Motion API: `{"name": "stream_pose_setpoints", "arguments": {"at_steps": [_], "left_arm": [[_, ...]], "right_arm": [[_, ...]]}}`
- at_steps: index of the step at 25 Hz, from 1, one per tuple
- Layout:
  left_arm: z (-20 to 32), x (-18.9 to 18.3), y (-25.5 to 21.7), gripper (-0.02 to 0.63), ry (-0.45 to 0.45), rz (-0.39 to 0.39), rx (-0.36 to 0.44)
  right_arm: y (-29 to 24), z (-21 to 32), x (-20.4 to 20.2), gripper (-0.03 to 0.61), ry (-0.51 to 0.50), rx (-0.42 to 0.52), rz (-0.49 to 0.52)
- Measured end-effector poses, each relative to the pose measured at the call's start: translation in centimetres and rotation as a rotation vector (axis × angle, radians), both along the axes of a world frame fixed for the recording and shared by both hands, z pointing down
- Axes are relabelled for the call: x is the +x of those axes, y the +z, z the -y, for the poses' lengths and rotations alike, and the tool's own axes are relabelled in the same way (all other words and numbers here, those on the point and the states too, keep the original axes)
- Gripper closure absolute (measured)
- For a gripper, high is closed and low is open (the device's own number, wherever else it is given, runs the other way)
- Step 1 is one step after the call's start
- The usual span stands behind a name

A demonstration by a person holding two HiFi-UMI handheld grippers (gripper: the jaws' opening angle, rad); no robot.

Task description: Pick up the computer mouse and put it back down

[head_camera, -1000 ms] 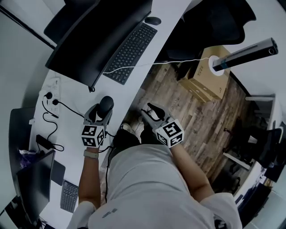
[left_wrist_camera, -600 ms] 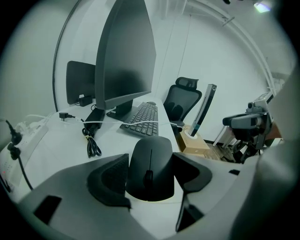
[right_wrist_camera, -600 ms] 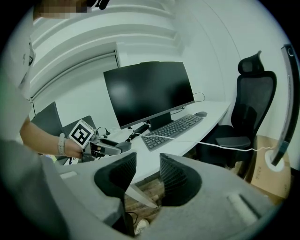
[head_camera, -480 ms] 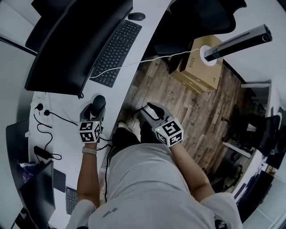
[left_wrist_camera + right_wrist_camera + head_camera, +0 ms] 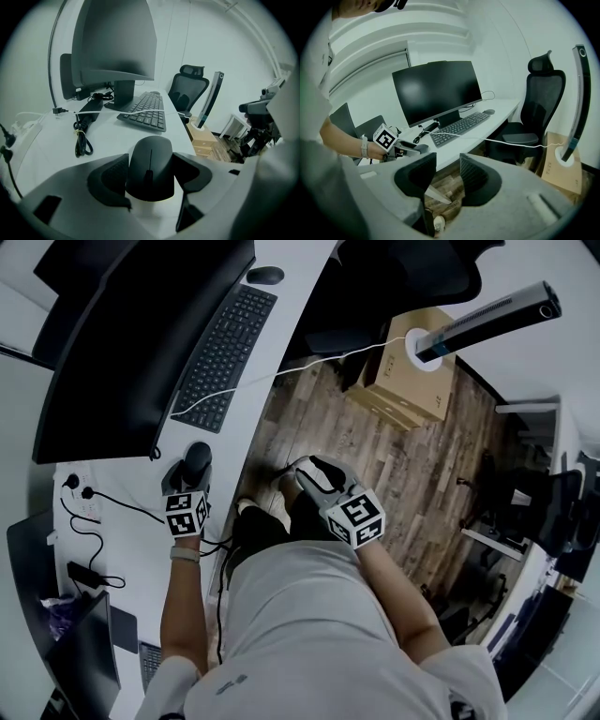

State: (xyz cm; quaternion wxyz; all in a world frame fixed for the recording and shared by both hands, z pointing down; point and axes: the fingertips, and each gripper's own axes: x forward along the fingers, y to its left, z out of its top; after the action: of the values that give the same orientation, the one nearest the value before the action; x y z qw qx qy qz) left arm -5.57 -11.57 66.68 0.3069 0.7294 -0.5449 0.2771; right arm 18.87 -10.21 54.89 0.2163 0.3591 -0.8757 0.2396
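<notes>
Black matte computer mouse: clamped by its sides in the grey left gripper, over the white desk near its front edge; resting or lifted, I cannot tell.
Left gripper: jaws pressed on the mouse, pointing toward the black keyboard.
Grey right gripper: jaws narrowly apart, nothing between them, held over the brown wooden plank floor.

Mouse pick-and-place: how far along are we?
Grasp done: the left hand-held gripper is shut on the mouse at the desk edge. Lifted or resting, I can't tell. Remaining: set down, release. The right hand-held gripper hangs open and empty over the floor.
</notes>
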Motion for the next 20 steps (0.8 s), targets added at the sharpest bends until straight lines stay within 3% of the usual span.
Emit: {"name": "stream_pose_setpoints", "arguments": {"at_steps": [20], "left_arm": [[0.9, 0.6, 1.3, 0.327, -0.035, -0.001, -0.020]], "right_arm": [[0.0, 0.6, 1.1, 0.423, -0.007, -0.003, -0.019]]}}
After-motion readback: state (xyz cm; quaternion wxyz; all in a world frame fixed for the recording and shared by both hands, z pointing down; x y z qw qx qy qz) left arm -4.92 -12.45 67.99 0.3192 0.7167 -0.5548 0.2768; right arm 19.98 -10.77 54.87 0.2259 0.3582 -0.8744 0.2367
